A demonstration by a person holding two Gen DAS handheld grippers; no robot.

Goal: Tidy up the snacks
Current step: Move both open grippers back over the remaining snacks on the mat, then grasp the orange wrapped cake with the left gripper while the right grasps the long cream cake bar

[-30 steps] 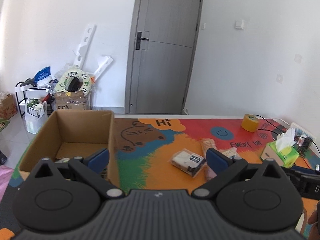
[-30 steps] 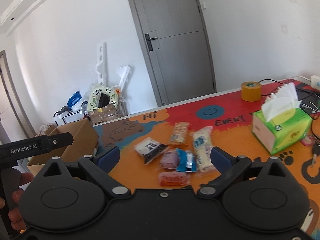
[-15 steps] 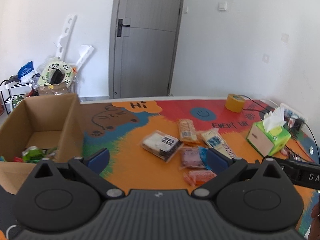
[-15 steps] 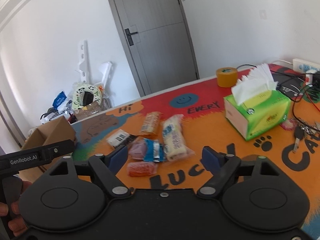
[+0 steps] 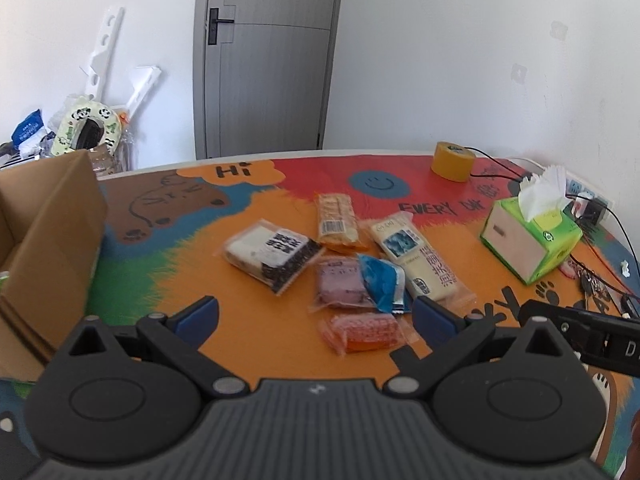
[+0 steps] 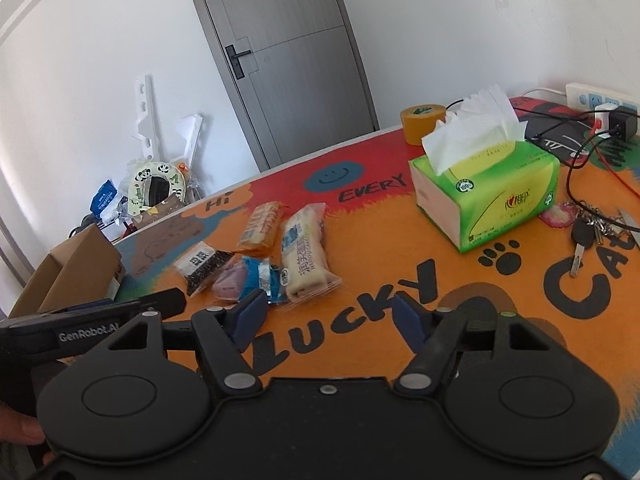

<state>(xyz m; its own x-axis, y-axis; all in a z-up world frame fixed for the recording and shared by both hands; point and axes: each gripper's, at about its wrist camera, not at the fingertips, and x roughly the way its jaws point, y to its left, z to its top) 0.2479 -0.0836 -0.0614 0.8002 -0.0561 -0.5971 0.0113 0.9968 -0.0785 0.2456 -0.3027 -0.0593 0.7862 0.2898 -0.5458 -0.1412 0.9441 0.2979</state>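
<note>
Left tongs [image 5: 314, 316]: black two-finger tongs with blue pads, spread wide and empty, hanging low over the near edge of the snack pile; the small orange-red packet lies between the pads but untouched
Right tongs [image 6: 326, 316]: same black make, parted and gripping nothing; the jaws have just been closing, with only bare table between them; they sit just right of the pile
Table [image 6: 400, 280]: covered by a bright cartoon mat, orange, red and blue, with black lettering
Brown cardboard box [image 5: 52, 240]: open-topped, at the left end of the table, well apart from the pile; likely where the snacks belong
Green tissue box [image 6: 488, 196]: at the right side, white tissue sticking up; not part of the job
Long cream bread packet with blue label [image 5: 416, 260]: right side of the pile, touching the blue wrapper
Clear-and-black sandwich packet [image 5: 272, 256]: left side of the pile, nearest the box
Orange biscuit packet [image 5: 338, 220]: far side of the pile
Purple packet with crumpled blue wrapper [image 5: 360, 284]: middle of the pile, overlapping
Small orange-red packet [image 5: 362, 330]: nearest the left tongs
Step in hand: judged as an approach to a first pick, nothing yet lifted
Doing it well: take an outer packet first, pinch across its short width at mid-length, and lower the pads flat so the film does not slide off or drag its neighbours
</note>
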